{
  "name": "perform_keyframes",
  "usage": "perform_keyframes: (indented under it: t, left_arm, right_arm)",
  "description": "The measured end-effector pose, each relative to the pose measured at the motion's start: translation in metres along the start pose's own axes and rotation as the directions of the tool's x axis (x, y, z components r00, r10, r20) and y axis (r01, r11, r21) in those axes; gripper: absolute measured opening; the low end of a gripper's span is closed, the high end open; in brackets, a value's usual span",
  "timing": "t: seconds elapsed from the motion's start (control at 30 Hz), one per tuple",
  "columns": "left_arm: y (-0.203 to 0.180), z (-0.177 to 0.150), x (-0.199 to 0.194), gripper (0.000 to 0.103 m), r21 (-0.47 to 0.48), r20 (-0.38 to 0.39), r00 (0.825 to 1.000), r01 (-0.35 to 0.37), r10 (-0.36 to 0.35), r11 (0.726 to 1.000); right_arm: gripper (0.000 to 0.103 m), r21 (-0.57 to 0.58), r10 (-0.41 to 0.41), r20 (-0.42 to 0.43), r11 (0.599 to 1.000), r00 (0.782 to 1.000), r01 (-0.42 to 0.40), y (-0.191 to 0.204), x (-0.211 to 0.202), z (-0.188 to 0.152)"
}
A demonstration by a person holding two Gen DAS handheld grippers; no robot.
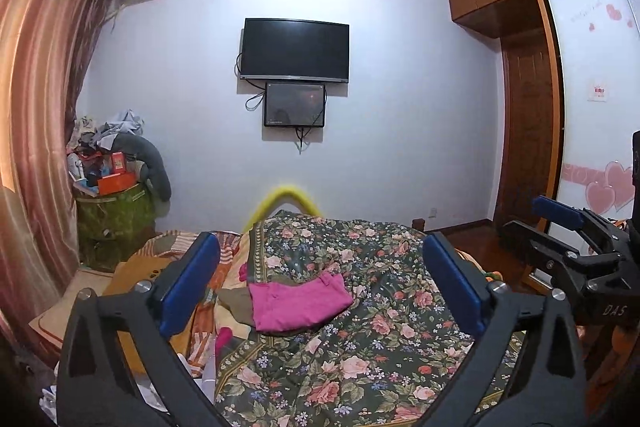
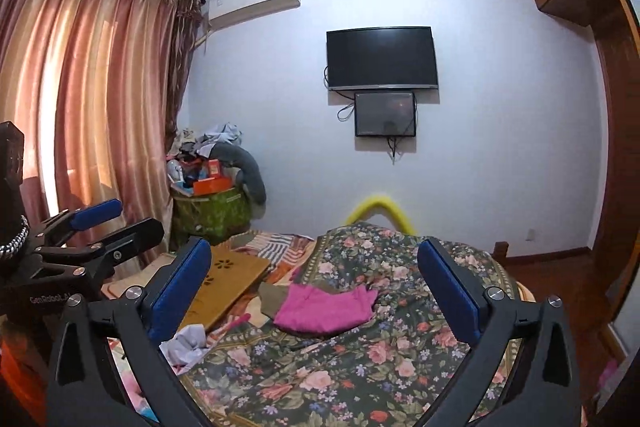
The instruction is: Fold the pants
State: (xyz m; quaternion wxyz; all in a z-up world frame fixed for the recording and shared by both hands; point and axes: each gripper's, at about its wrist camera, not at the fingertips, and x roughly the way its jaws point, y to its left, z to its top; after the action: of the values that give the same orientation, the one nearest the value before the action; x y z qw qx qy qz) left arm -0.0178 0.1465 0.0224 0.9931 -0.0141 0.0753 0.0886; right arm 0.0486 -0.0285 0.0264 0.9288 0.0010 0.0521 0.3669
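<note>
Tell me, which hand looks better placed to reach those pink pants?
Hard to call; I lean left. Both grippers, left gripper and right gripper, hover open and empty over the floral quilt, but the pink pants sit more centrally between the left jaws.

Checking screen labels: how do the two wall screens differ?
The upper screen is clearly larger and wider; the lower screen is smaller, hanging directly below it. The upper looks uniformly black; the lower shows faint reflections or glow. Both are wall-mounted, dark, with dangling cables.
</note>
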Motion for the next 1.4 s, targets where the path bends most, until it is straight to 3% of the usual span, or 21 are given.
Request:
perform_keyframes:
  t: [0.73, 1.4]
  left_arm:
    - [0.001, -0.009, 0.012, 0.103, -0.018, -0.047, 0.999, 0.015, -0.016, 1.0]
    - [0.002, -0.008, 0.01, 0.103, -0.019, -0.042, 0.999, 0.027, -0.028, 0.999]
  right_arm:
    - [0.103, -0.004, 0.001, -0.026, 1.0, 1.0, -0.001, 0.001, -0.004, -0.001]
    - [0.103, -0.004, 0.012, -0.031, 1.0, 0.999, -0.012, 0.003, -0.008, 0.001]
